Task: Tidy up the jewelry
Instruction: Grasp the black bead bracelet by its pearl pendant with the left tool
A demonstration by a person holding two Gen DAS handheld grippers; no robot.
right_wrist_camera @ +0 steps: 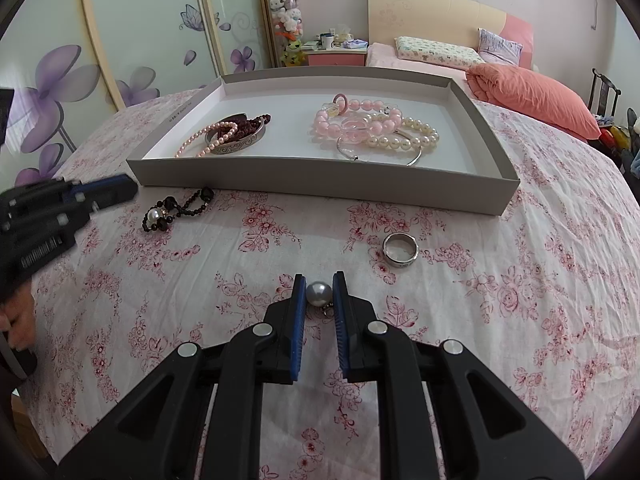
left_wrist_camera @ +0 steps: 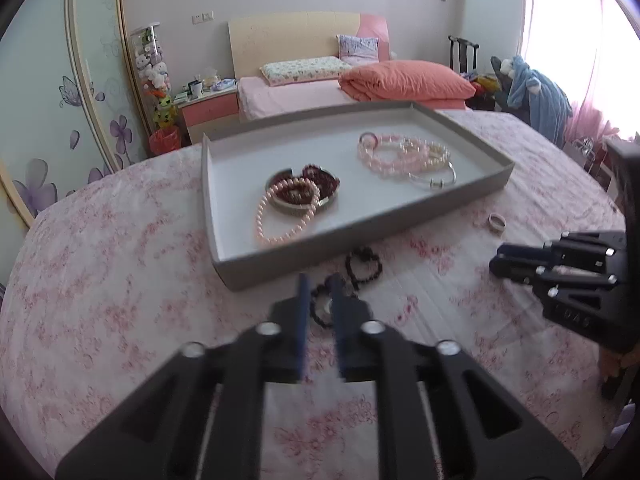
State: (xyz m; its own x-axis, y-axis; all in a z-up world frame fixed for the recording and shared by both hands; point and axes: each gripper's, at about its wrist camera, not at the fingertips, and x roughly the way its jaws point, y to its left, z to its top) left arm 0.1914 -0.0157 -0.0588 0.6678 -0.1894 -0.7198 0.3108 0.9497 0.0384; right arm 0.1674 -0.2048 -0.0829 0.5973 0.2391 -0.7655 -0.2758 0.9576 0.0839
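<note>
Left of the tray [right_wrist_camera: 320, 184]'s near wall, the black bead bracelet [right_wrist_camera: 176, 210] is framed by the slightly parted left tongs [left_wrist_camera: 320, 292]. Nearer than the tray, a grey pearl [right_wrist_camera: 319, 293] is clamped by the right tongs [right_wrist_camera: 319, 288]; a silver ring [right_wrist_camera: 400, 250] lies rightward.

Left hand-held gripper [left_wrist_camera: 320, 286]: low, pointing forward, blue-padded fingers [left_wrist_camera: 303, 300] parallel with a narrow gap between them; blurred. Right hand-held gripper [right_wrist_camera: 319, 288]: low, level, fingers [right_wrist_camera: 298, 300] closed in on a small round grey bead. Part of a hand [right_wrist_camera: 18, 320] shows behind the left one.
</note>
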